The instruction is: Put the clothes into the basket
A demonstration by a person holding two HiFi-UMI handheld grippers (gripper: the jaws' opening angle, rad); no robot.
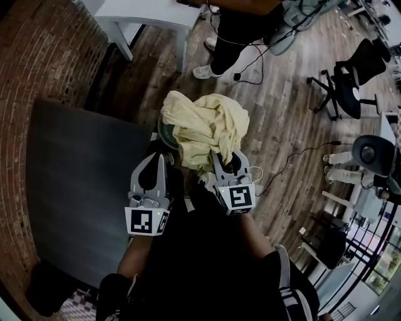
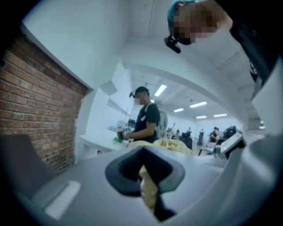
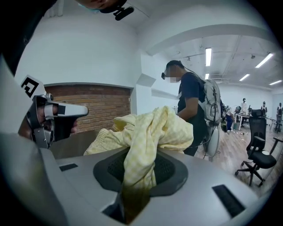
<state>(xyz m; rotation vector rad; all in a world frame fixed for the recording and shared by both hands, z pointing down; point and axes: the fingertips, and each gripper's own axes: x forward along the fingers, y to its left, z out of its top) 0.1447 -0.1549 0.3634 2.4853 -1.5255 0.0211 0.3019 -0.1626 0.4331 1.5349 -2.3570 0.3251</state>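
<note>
- Fingers of the right gripper [image 3: 139, 174] are clenched on a fold of the yellow cloth [image 3: 148, 132]; the fold runs down into the narrow gap between them.
- Fingers of the left gripper [image 2: 146, 170] are also clenched on the same cloth; in the left gripper view a thin yellow strip is pinched in the slit between the dark pads.
- In the head view the two grippers are side by side, the left gripper [image 1: 153, 160] a little lower than the right gripper [image 1: 227, 157], and both point away from the person.
- The yellow cloth [image 1: 203, 128] is crumpled in one big bunch just in front of the fingers. It is lifted off every surface, above the near corner of the dark tabletop [image 1: 81, 182] and the wooden floor [image 1: 288, 144].
- A round greenish thing [image 1: 164, 134] shows under the left edge of the cloth; most of it is covered and I cannot tell what it is.
- A brick wall [image 1: 37, 56] is along the left side of the tabletop.
- Beyond the cloth a person [image 3: 192, 110] in a dark shirt with a backpack stands at a white table [image 1: 147, 15].
- A black office chair [image 1: 351, 81] stands on the floor to the right, well apart from the cloth.
</note>
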